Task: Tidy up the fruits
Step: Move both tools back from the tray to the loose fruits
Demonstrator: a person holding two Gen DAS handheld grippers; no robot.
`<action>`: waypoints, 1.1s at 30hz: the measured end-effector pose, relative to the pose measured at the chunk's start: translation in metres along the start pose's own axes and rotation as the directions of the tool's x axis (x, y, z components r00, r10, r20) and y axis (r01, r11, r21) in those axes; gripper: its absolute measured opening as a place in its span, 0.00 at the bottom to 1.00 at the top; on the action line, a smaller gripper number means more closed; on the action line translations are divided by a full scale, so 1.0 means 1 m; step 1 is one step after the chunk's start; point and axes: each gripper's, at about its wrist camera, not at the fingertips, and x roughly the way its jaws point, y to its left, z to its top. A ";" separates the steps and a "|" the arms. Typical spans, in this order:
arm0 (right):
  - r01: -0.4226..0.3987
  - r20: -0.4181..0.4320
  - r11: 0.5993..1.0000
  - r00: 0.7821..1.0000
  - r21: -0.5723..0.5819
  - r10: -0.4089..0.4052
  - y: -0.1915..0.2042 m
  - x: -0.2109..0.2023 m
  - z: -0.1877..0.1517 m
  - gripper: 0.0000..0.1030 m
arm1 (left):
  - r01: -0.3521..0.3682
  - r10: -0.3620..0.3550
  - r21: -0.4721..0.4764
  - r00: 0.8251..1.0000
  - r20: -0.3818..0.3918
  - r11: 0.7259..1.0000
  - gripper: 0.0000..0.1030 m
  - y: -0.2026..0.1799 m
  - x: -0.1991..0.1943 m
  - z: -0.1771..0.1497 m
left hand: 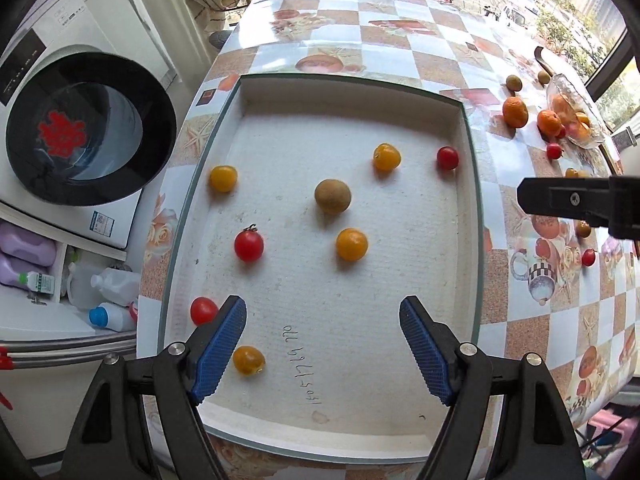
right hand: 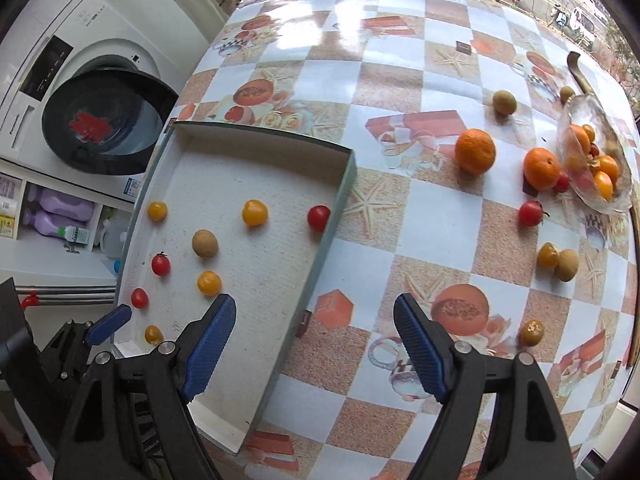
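A shallow white box (left hand: 464, 128) (right hand: 340, 200) lies on the table's left side and holds red and yellow cherry tomatoes and a brown longan (left hand: 332, 196) (right hand: 205, 243). My left gripper (left hand: 322, 340) is open and empty above the box's near end, also visible in the right wrist view (right hand: 109, 325). My right gripper (right hand: 315, 346) is open and empty over the box's right edge and the tablecloth. Two oranges (right hand: 475, 151), loose tomatoes (right hand: 530, 213) and longans (right hand: 567, 265) lie on the table to the right.
A tipped glass bowl (right hand: 576, 128) with fruits lies at the far right, beside a window. A washing machine (right hand: 100, 120) with an open door and bottles (left hand: 24, 256) stand left of the table. The table (right hand: 400, 80) has a checkered cloth.
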 end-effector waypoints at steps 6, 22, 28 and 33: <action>0.076 0.001 0.987 0.997 0.141 -0.076 -0.070 -0.013 -0.037 0.81 | 0.045 -0.049 0.104 0.998 0.028 0.994 0.78 -0.047 -0.007 0.027; 0.123 -0.022 0.938 0.992 0.324 -0.122 -0.160 -0.005 -0.095 0.81 | 0.170 -0.172 0.324 0.985 -0.026 0.930 0.78 -0.191 0.038 0.093; 0.113 0.004 0.943 0.993 0.314 -0.120 -0.160 -0.001 -0.095 0.81 | 0.194 -0.194 0.339 0.980 -0.035 0.921 0.78 -0.220 0.058 0.111; 0.099 0.010 0.942 0.994 0.319 -0.108 -0.162 0.007 -0.089 0.69 | 0.205 -0.206 0.340 0.978 -0.034 0.918 0.77 -0.237 0.067 0.120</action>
